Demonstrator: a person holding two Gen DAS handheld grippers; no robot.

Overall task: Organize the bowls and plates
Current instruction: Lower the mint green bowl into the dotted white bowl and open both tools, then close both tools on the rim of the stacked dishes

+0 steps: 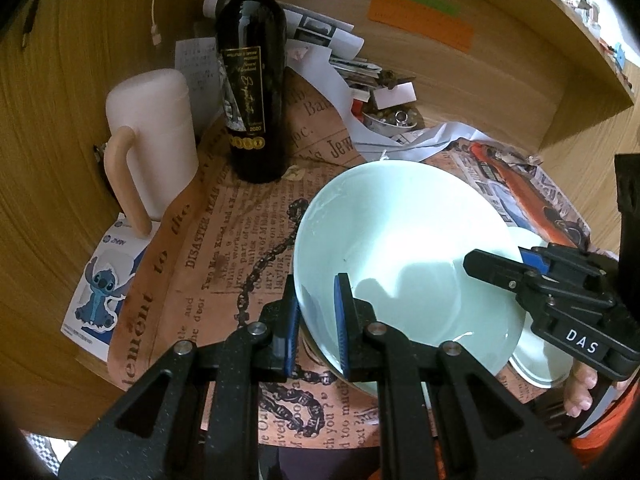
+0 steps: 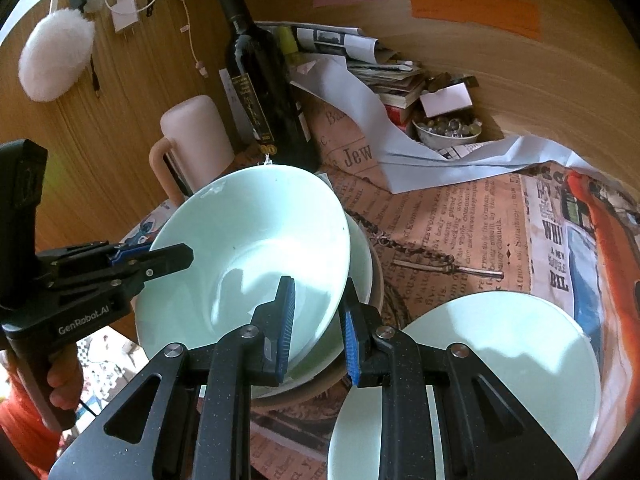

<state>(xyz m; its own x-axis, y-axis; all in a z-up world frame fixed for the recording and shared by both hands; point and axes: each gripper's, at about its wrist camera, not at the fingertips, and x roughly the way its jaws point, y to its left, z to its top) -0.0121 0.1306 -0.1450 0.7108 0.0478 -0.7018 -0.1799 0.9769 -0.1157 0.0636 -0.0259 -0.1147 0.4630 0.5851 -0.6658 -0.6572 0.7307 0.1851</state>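
The left gripper (image 1: pixel 318 322) is pinching one side of the rim of a big light green bowl (image 1: pixel 404 248). The right gripper (image 2: pixel 318 326) is pinching the other side of the same rim. The bowl is tilted between them, over a second green bowl (image 2: pixel 362 264) and a brown dish (image 2: pixel 376 300) stacked under it. Just beside the right gripper lies a flat green plate (image 2: pixel 520 348). Farther ahead of both stand a dark bottle (image 1: pixel 250 80) and a pink jug (image 1: pixel 148 136) on the newspaper-print cloth (image 1: pixel 224 240).
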